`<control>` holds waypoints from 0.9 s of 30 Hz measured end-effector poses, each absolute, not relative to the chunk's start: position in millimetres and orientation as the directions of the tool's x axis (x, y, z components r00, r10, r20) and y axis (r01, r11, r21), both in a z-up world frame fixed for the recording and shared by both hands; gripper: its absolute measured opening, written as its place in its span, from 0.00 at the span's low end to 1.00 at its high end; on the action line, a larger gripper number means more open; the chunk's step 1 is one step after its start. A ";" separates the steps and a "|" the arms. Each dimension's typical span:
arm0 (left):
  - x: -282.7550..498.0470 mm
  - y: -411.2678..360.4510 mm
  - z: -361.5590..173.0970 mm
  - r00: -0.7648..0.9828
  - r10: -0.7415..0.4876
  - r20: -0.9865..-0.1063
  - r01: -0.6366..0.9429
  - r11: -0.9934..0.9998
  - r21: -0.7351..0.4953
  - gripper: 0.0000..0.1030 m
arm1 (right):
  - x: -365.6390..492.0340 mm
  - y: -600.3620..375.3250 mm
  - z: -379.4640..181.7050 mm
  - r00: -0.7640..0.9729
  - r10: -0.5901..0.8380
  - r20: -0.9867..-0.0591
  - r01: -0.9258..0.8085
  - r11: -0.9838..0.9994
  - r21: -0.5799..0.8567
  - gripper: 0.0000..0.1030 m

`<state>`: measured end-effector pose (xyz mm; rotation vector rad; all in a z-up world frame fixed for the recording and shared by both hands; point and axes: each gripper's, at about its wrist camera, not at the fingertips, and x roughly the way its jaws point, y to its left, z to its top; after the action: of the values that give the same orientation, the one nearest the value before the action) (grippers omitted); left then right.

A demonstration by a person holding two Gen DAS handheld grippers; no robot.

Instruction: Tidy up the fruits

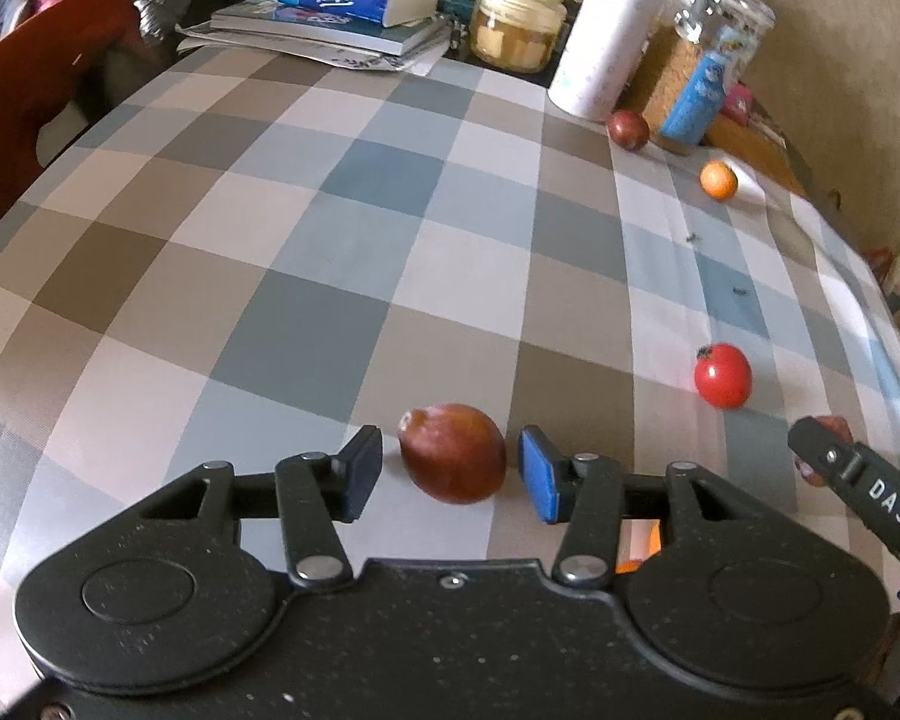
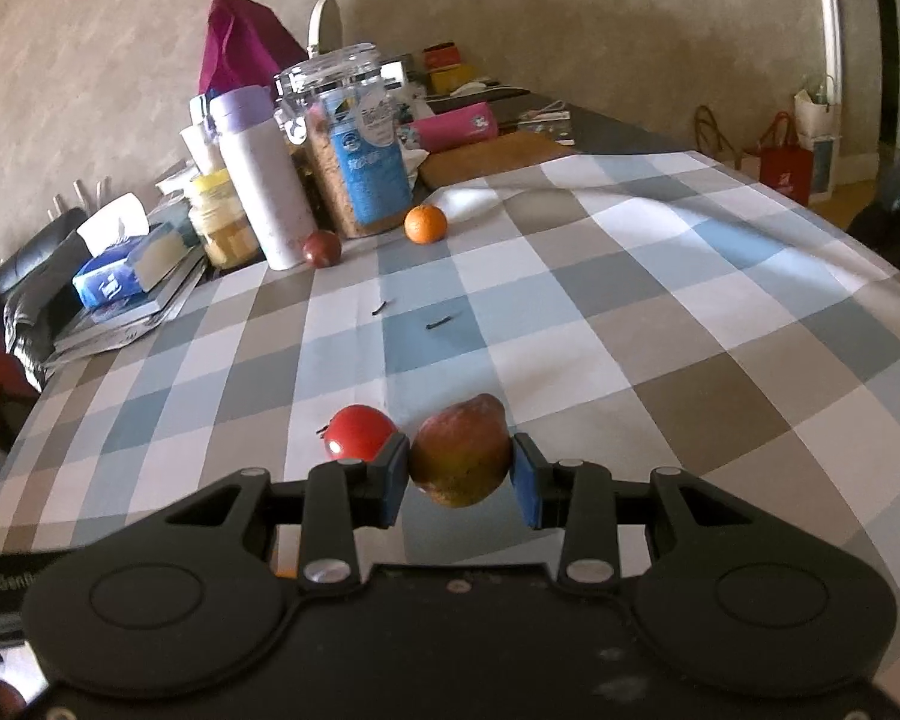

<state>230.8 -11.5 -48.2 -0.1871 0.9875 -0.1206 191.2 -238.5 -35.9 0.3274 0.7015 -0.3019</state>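
Note:
A brown-red oval fruit point(image 1: 453, 453) lies on the checked tablecloth point(image 1: 306, 228) between the blue pads of my left gripper point(image 1: 450, 456). The gripper is open, with a gap on each side of the fruit. My right gripper point(image 2: 461, 474) is shut on a red-green pear point(image 2: 459, 450), both pads pressing its sides. A red tomato point(image 2: 360, 432) sits just left of that gripper and also shows in the left wrist view as the tomato point(image 1: 723, 375). One finger point(image 1: 834, 462) of the right gripper shows at that view's right edge. An orange mandarin point(image 2: 426, 224) and a dark plum point(image 2: 322, 248) lie at the far end.
At the far end stand a white bottle point(image 2: 264, 192), a glass jar point(image 2: 354, 144), a yellow-lidded jar point(image 2: 222, 222), and a tissue pack point(image 2: 132, 270) on books. Small dark bits point(image 2: 441, 323) lie mid-cloth. A red chair point(image 1: 30, 72) stands at the left.

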 end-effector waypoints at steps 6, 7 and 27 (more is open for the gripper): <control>225.0 -19.8 -44.2 0.572 -0.166 -0.803 0.041 0.984 -0.174 0.55 | 191.0 -235.6 -37.4 0.723 -0.158 -0.673 0.368 0.912 0.182 0.37; 225.0 -20.1 -44.2 0.574 -0.163 -0.802 0.039 0.984 -0.172 0.55 | 191.2 -235.3 -37.8 0.721 -0.155 -0.675 0.366 0.913 0.180 0.37; 225.8 -29.5 -51.9 0.591 -0.102 -0.800 0.032 0.994 -0.103 0.45 | 192.4 -235.8 -41.2 0.704 -0.119 -0.700 0.352 0.915 0.198 0.37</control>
<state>225.8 -29.5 -51.9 -0.0801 0.9357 -0.0778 192.4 -235.8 -41.2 0.3316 0.7477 -0.2672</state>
